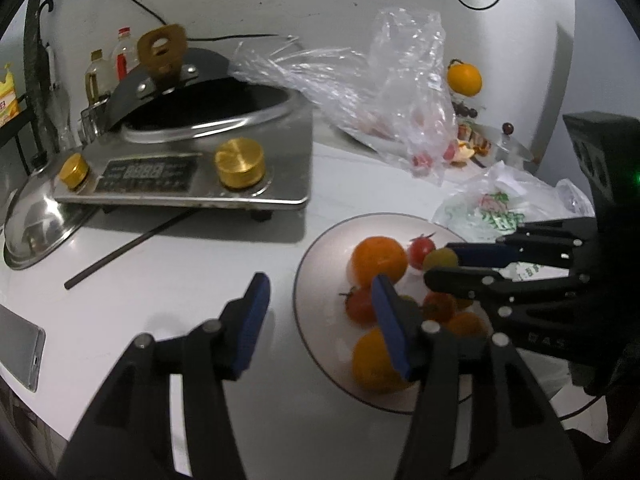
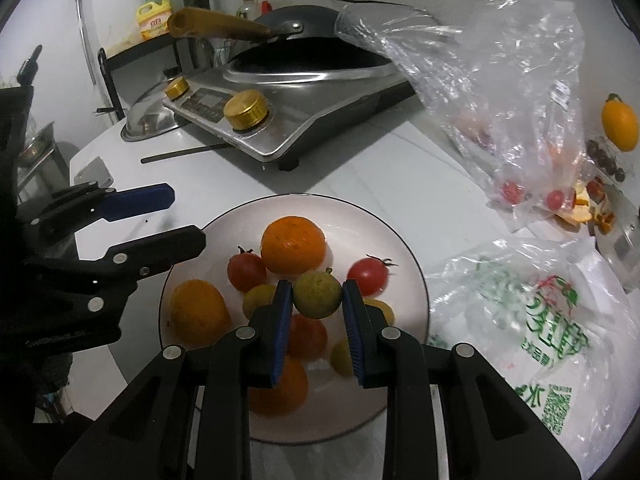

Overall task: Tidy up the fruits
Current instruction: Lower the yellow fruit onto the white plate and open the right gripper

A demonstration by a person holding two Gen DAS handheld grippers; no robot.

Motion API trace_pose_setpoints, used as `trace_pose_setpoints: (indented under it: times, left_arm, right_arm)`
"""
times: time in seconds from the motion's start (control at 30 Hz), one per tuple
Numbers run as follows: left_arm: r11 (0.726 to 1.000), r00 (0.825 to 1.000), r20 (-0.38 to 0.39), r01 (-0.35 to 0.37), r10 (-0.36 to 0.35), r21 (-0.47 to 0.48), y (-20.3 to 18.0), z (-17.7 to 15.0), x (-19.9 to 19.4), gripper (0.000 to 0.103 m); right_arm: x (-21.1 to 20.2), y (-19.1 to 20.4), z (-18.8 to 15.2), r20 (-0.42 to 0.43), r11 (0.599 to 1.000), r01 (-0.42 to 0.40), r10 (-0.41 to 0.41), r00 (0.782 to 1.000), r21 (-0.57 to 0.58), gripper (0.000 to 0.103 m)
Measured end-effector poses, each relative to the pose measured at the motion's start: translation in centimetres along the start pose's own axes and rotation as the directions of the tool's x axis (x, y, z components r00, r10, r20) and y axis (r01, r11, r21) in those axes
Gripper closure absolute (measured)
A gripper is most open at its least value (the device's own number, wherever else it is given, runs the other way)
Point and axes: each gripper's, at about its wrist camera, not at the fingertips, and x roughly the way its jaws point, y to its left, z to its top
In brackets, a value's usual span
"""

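Note:
A white plate [image 2: 404,256] on the counter holds oranges [image 2: 293,245], red cherry tomatoes [image 2: 368,276] and small yellow-green fruits. My right gripper [image 2: 317,300] is shut on a small green-yellow fruit [image 2: 318,295] and holds it just above the plate; it also shows in the left wrist view [image 1: 444,266]. My left gripper [image 1: 320,300] is open and empty at the plate's [image 1: 320,256] left rim; it appears in the right wrist view [image 2: 184,220]. A clear bag [image 2: 500,120] with more tomatoes lies behind.
An induction cooker [image 1: 192,168] with a black wok [image 1: 208,96] stands at the back left, a steel lid [image 1: 36,228] and a chopstick [image 1: 128,246] beside it. A printed plastic bag [image 2: 540,320] lies right of the plate. An orange [image 1: 464,78] and peel scraps lie at the back right.

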Motion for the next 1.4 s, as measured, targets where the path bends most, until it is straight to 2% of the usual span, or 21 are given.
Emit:
trace_pose_setpoints:
  times: [0.23, 0.77, 1.1, 1.2, 1.4]
  left_arm:
    - [0.999, 1.0, 0.007, 0.001, 0.0, -0.032, 1.3, -0.4, 0.4, 0.043]
    - [0.999, 1.0, 0.016, -0.002, 0.003, -0.045, 1.6, -0.8, 0.1, 0.043]
    - [0.999, 0.999, 0.038, -0.013, 0.014, -0.035, 0.4, -1.0, -1.7, 0.042]
    - [0.999, 0.999, 0.051, -0.013, 0.014, -0.037, 0.0, -1.1, -2.4, 0.031]
    - [0.999, 0.997, 0.076, -0.013, 0.015, -0.03, -1.0, -1.3, -4.1, 0.03]
  right_arm:
    - [1.6, 0.5, 0.4, -0.036, 1.0, 0.007, -0.007, 0.999, -0.004, 0.075]
    - [2.7, 0.8, 0.5, -0.056, 0.999, 0.04, -0.04, 0.998, -0.006, 0.075]
    - [0.6, 1.0, 0.2, -0.02, 0.999, 0.05, -0.05, 0.999, -0.001, 0.074]
    - [-0.3, 1.1, 0.0, -0.008, 0.999, 0.053, -0.053, 0.999, 0.0, 0.074]
    - [-2.5, 1.3, -0.6, 0.026, 0.998, 0.064, -0.064, 0.998, 0.002, 0.073]
